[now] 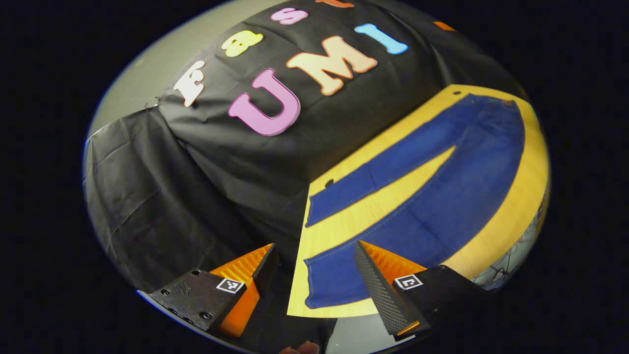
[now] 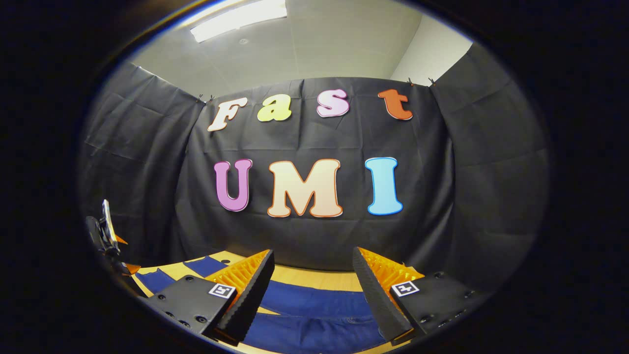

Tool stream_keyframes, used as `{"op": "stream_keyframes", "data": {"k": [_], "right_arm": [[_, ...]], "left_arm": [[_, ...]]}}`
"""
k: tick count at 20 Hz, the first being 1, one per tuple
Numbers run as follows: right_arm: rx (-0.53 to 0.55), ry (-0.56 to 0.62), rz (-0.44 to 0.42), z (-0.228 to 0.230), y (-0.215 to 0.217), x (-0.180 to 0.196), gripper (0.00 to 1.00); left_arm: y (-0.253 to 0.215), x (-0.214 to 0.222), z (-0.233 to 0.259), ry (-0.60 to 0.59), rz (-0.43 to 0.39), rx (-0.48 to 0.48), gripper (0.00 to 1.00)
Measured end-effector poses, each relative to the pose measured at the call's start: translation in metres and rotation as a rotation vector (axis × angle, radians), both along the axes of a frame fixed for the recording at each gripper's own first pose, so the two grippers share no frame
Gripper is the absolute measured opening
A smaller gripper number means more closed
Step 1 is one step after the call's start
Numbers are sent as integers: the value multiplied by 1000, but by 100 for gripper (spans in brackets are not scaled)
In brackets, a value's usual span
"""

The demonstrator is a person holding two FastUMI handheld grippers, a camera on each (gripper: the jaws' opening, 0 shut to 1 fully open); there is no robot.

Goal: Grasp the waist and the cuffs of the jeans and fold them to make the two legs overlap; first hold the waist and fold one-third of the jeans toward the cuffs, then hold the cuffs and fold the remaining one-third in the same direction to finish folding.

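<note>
Blue jeans (image 1: 442, 196) lie flat on the yellow wooden table (image 1: 533, 187), their two legs spread apart in a V. The waist (image 1: 491, 103) is at the far end. Both cuffs, the farther cuff (image 1: 319, 209) and the nearer cuff (image 1: 317, 287), lie near the table end just under my left gripper (image 1: 316, 250). That gripper hovers open above this end, holding nothing. In the right gripper view the jeans (image 2: 314, 329) spread below my open, empty right gripper (image 2: 313, 255), which hangs above their wide part. The left gripper (image 2: 105, 231) shows far off at the left, over the leg ends (image 2: 201, 265).
Black cloth walls close the booth behind and beside the table. A strip of bare table (image 2: 314, 278) runs between the jeans and the back wall. The table's end edge (image 1: 295, 295) lies under my left gripper. Part of a hand (image 1: 300, 348) shows at the bottom.
</note>
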State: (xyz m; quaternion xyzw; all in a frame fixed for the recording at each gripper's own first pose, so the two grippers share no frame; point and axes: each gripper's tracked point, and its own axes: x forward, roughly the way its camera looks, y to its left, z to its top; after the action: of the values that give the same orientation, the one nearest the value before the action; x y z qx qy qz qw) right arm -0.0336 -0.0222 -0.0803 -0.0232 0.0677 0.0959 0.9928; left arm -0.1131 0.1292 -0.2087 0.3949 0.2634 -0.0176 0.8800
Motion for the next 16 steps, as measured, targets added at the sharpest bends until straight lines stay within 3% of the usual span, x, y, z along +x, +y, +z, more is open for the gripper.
{"op": "stream_keyframes", "data": {"k": [7,11,12,13,16], "right_arm": [[-76,10,-39,-11,-21,-11,99],[-53,50,-96,-22,-42,-12,99],[-54,56,-111,-25,-47,-12,99],[-58,60,-125,-26,-54,-12,99],[-85,61,-161,-30,-71,-13,99]], "left_arm": [[32,-21,-76,212,-98,276,95],[50,-31,-111,327,-141,379,95],[56,-31,-118,348,-157,410,100],[59,-31,-126,372,-176,432,95],[68,-32,-147,460,-217,493,96]]}}
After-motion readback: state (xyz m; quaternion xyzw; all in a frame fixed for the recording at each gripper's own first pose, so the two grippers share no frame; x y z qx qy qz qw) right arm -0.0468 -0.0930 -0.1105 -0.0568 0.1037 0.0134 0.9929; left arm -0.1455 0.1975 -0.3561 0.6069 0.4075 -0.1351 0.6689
